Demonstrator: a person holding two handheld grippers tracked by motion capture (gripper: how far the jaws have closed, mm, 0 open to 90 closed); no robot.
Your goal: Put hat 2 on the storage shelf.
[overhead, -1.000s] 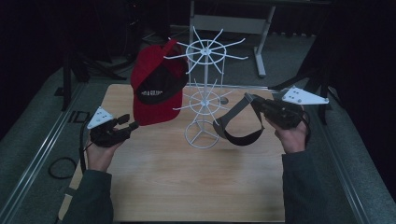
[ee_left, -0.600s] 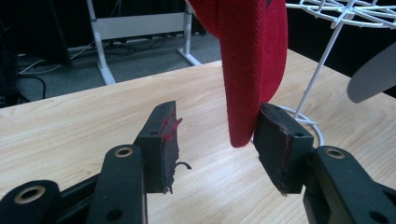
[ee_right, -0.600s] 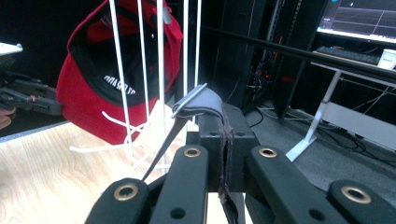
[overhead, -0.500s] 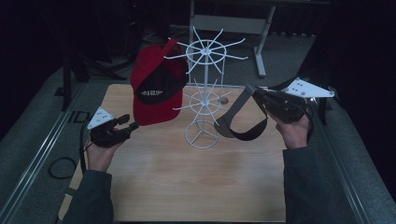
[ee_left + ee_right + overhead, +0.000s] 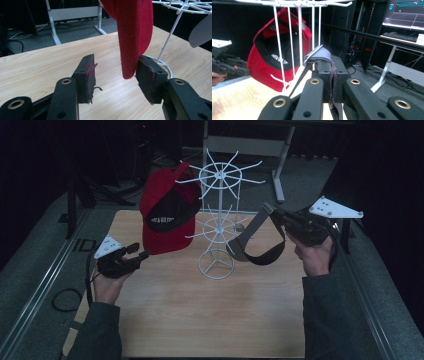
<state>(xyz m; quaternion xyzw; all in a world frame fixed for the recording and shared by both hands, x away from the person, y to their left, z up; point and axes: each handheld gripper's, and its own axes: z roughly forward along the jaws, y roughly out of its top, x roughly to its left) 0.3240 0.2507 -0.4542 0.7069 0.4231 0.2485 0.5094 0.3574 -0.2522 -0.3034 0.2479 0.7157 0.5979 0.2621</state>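
Jaws clamp one grey visor (image 5: 257,240); one red cap (image 5: 167,215) hangs.

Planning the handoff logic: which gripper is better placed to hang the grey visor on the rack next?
Right. The right gripper is already shut on the grey visor, held up beside the white rack. The left gripper sits open and low by the red cap.
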